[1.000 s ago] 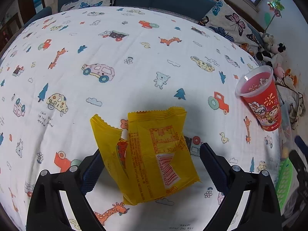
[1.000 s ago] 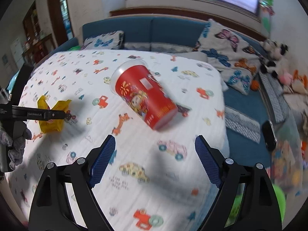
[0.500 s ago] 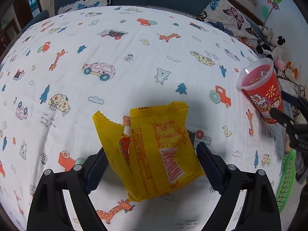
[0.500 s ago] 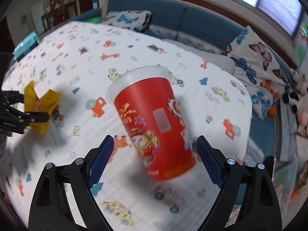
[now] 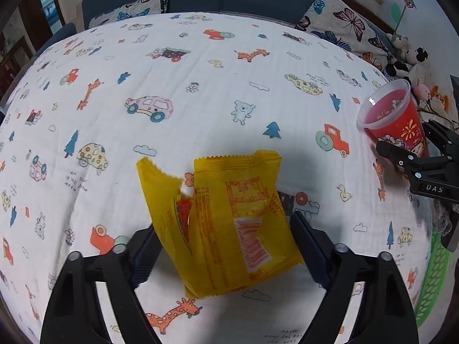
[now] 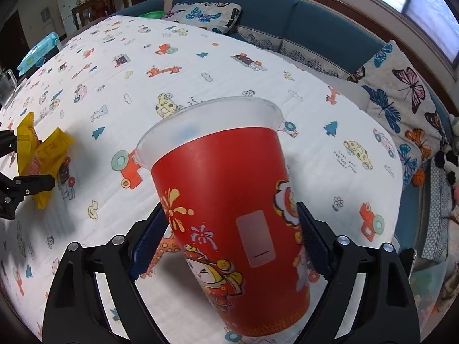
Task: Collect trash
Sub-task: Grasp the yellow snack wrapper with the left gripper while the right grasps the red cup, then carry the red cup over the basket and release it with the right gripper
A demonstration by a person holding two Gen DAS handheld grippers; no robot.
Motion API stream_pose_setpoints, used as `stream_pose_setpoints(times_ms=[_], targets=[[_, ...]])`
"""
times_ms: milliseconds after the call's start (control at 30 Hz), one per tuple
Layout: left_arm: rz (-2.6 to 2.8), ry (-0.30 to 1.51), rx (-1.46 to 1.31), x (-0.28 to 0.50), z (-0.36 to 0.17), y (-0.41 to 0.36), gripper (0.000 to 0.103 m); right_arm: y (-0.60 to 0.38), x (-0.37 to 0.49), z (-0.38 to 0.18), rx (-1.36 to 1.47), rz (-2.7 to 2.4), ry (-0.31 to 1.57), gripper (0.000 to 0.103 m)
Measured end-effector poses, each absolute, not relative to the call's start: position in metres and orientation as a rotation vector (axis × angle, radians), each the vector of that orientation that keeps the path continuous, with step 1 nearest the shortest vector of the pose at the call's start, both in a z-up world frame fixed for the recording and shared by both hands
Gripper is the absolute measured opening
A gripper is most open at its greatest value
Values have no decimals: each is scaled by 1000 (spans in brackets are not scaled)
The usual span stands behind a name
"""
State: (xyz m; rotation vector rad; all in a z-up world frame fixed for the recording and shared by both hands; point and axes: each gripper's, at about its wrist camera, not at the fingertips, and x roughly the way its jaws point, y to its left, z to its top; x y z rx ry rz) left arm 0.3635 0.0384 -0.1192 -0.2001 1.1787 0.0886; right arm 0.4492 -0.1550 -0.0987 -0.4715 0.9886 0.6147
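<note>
A yellow snack wrapper [image 5: 226,218] lies crumpled on the patterned tablecloth [image 5: 200,91]. My left gripper [image 5: 226,246] is open, its two fingers either side of the wrapper's near end. A red plastic cup [image 6: 229,215] with a clear rim stands upright near the table's right edge. My right gripper [image 6: 229,240] is open with the cup between its fingers, the pads close to its sides. The cup [image 5: 393,120] and the right gripper [image 5: 401,149] also show at the right of the left wrist view. The wrapper [image 6: 40,157] shows far left in the right wrist view.
A blue sofa [image 6: 258,8] with butterfly cushions [image 6: 401,97] runs behind the table. Plush toys [image 5: 407,60] sit at the right. A green basket [image 5: 433,281] stands below the table's right edge. A blue wipes pack [image 6: 37,54] lies at the far left.
My right gripper has moved forward to the cup until the cup sits between its fingers. My left gripper has crept slightly closer around the wrapper.
</note>
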Motion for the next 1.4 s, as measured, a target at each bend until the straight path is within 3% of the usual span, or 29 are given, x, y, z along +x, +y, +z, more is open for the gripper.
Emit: stream_pose_setpoints(times_ms=[267,667,1400], targets=[[67,1154,-206,356,-114,40,50,-165,435,-85,-418,567,952,75],[-39,1124,-223,324,-89,18,47,-202,358,-54,-265,479,927,75],[-319,1051,-110,248,-40,-107,47,-303,208,-25,-118,243,865,75]])
